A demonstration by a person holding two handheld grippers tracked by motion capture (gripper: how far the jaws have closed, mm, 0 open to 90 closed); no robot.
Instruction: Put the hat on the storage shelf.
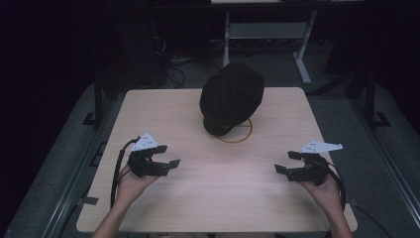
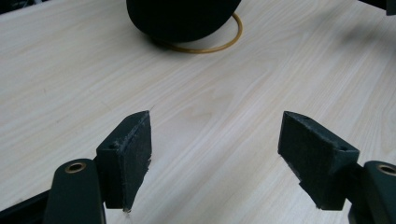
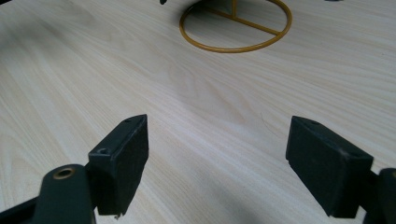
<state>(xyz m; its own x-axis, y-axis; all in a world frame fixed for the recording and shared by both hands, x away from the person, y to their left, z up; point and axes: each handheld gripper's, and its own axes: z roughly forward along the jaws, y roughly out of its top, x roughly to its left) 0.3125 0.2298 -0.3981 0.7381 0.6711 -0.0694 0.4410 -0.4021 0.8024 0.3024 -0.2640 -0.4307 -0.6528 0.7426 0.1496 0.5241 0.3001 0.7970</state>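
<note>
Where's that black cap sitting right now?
In the high view the black cap sits on a gold wire stand at the far middle of the table, ahead of and between both open grippers.

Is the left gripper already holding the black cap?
No, the left gripper is open above the bare table, apart from the black cap on its gold stand.

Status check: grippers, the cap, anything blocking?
Left gripper open, empty. Right gripper open, empty. Black cap sits on gold ring stand, untouched. Table bare between grippers and cap.
</note>
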